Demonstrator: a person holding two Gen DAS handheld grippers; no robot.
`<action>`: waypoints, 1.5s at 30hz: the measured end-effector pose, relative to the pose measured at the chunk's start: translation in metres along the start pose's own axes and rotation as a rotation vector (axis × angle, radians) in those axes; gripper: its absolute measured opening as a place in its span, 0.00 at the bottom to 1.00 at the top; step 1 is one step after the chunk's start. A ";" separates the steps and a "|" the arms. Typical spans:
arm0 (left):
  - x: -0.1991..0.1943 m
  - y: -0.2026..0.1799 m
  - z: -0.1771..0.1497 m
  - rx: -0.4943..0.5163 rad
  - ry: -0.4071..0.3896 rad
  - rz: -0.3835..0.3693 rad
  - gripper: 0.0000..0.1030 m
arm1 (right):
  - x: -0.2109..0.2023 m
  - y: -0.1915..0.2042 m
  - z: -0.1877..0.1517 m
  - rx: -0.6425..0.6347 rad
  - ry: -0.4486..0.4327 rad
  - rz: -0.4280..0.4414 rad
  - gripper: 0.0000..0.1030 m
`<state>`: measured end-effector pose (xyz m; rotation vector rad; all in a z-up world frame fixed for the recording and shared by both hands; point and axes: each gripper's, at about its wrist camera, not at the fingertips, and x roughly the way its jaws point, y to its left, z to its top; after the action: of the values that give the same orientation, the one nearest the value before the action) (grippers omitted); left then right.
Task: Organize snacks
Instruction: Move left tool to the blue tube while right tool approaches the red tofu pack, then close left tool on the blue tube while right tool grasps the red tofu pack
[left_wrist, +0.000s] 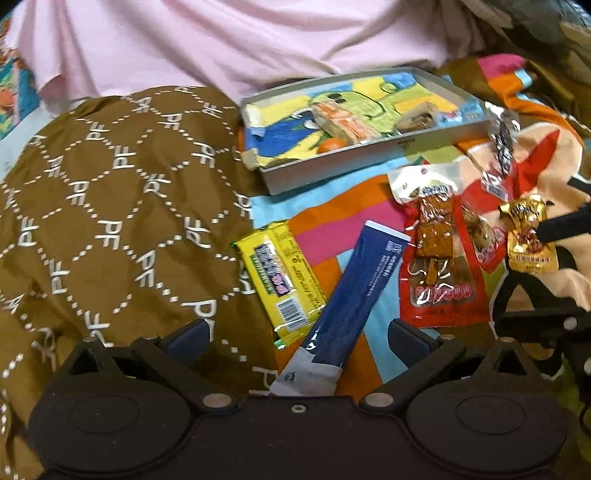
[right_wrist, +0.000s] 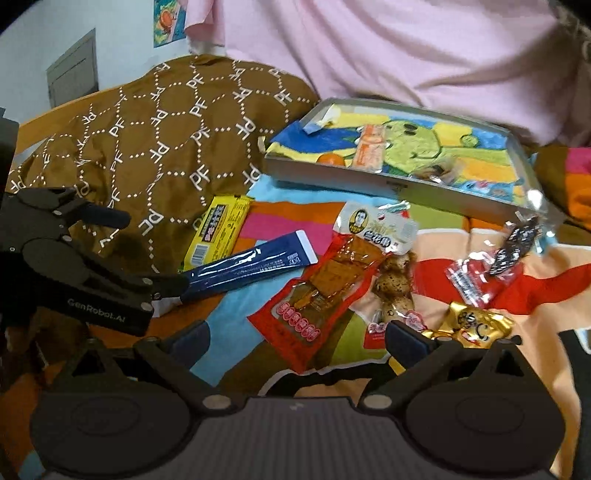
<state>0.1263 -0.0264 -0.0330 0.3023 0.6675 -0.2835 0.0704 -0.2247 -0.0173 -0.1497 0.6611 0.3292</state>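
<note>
Several loose snacks lie scattered on a colourful patterned cloth (right_wrist: 436, 236), apparently spread flat so each can be picked singly and moved into the shallow grey tray (right_wrist: 369, 181) at the far side.

Tray: rests on the cloth near a person in a pink top (right_wrist: 406, 48); already holds an orange-and-white packet (right_wrist: 369, 151), a small orange round item (right_wrist: 330, 159) and a dark wrapped piece (right_wrist: 437, 170), so sorting looks partly done.

Blue stick sachet (left_wrist: 354, 291): lies slanted on the cloth, its pale lower end between the fingers of the left gripper (left_wrist: 295, 336). The jaws stand wide. The right wrist view shows one dark fingertip at the sachet's near end; contact cannot be confirmed. Probable next pick.

Yellow bar (left_wrist: 280, 280): just beside the sachet, partly overlapping the brown patterned fabric (left_wrist: 110, 221), left of the left gripper's centre line.

Red pouch (right_wrist: 325, 291): flat, central, just ahead of the right gripper (right_wrist: 295, 338), between its wide-spread, empty fingers.

Speckled-egg pack (right_wrist: 395, 284): touching the red pouch's right edge.

Gold wrapper (right_wrist: 476, 325): just beside the right gripper's right fingertip, outside the jaws.

Black-and-silver wrapper (right_wrist: 513, 247): near the tray's corner, well apart from both grippers.
</note>
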 end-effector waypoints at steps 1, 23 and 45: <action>0.004 0.000 0.001 0.009 0.008 -0.017 0.99 | 0.003 -0.004 0.000 0.007 0.005 0.016 1.00; 0.057 0.001 0.016 0.005 0.189 -0.140 0.74 | 0.063 -0.060 0.010 0.170 0.028 0.181 0.74; 0.043 -0.037 0.019 -0.056 0.283 -0.280 0.35 | 0.057 -0.062 0.011 0.230 0.014 0.171 0.16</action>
<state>0.1566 -0.0738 -0.0531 0.1956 0.9979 -0.4940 0.1399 -0.2655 -0.0426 0.1251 0.7227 0.4135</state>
